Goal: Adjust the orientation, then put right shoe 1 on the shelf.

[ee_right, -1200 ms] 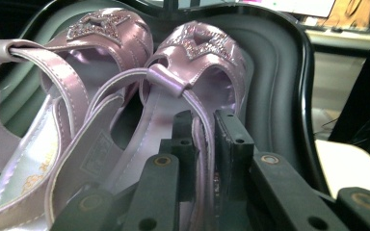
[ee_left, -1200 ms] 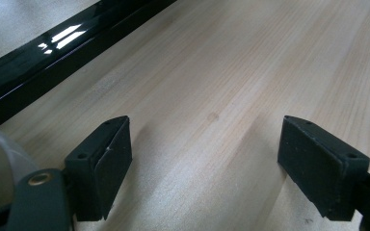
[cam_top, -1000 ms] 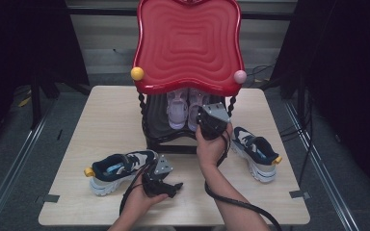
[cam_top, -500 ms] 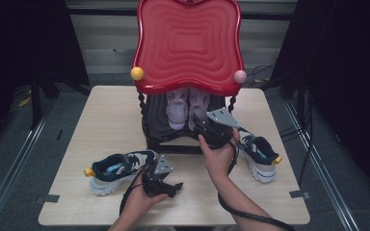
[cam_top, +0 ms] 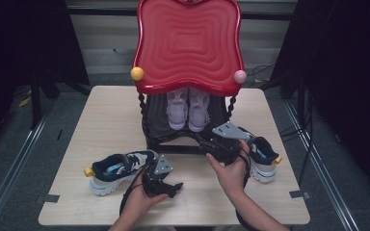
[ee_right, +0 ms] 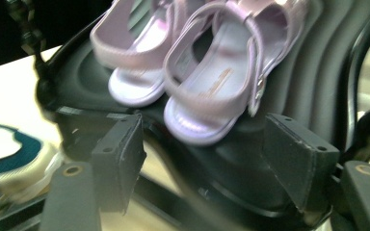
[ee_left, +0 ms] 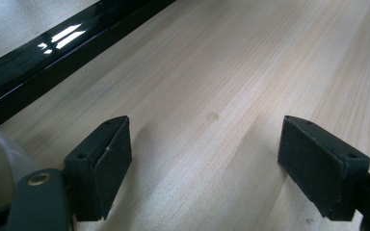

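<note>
A pair of lilac sandals [cam_top: 188,108] [ee_right: 221,82] lies side by side on the black lower shelf [cam_top: 156,126] [ee_right: 313,67] of a small rack with a red top [cam_top: 188,43]. My right gripper [cam_top: 206,143] [ee_right: 207,130] points at the shelf from just in front of it. Its jaws have just been opening and stand apart with nothing gripped between them. The sandals' toes lie a little beyond the jaws. My left gripper [cam_top: 174,185] [ee_left: 204,125] rests low over the bare wooden table [ee_left: 212,72], open and empty.
A navy and white sneaker [cam_top: 120,168] lies on the table's left front, close to my left hand. Its mate [cam_top: 262,156] lies at the right, beside my right hand. A yellow ball [cam_top: 137,73] and a pink ball [cam_top: 240,76] cap the rack's front corners.
My right gripper has drawn back from the sandals toward the table's near edge, and its jaws have spread. The sandals stay on the shelf. The left gripper has not moved.
</note>
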A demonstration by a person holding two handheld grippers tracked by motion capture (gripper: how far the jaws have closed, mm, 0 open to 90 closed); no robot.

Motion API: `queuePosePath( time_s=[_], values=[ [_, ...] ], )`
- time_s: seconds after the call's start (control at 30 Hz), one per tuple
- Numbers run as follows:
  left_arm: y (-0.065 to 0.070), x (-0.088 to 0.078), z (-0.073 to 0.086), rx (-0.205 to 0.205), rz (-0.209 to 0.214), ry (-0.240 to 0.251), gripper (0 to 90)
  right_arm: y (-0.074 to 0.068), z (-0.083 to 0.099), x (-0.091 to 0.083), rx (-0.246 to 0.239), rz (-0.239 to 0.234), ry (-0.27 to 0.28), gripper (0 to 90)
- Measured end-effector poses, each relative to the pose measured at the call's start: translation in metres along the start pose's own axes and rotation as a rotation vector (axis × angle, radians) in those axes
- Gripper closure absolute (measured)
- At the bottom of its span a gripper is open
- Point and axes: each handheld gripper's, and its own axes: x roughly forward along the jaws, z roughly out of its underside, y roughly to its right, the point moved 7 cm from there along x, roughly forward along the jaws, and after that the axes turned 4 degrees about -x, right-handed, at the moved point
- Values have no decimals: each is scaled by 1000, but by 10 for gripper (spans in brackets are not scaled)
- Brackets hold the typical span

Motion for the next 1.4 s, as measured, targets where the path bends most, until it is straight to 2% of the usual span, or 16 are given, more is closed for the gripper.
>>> queuePosePath(
  time_s=[0.03, 0.1, 0.27, 0.6, 0.77, 1.0, 1.17, 1.4],
  values=[
    [0, 0, 0, -1, 0, -1, 190, -1, 3, -1, -5, -25, -6, 283],
    [0, 0, 0, -1, 0, -1, 190, 0, 10, -4, -23, -40, -18, 275],
    [0, 0, 0, -1, 1, -1, 190, 4, 28, -11, 12, -102, -49, 207],
    [0, 1, 0, 0, 2, -2, 185, 16, 64, -26, 17, -181, -101, 145],
    [0, 1, 0, 0, 1, -3, 183, 17, 80, -34, -1, -209, -138, 141],
    [0, 1, 0, -1, 1, -3, 183, 17, 100, -46, 1, -263, -184, 139],
    [0, 1, 0, -1, 1, -4, 183, 19, 115, -50, -13, -274, -217, 140],
    [0, 1, 0, 0, 1, -3, 183, 23, 131, -55, -5, -288, -247, 140]
  ],
)
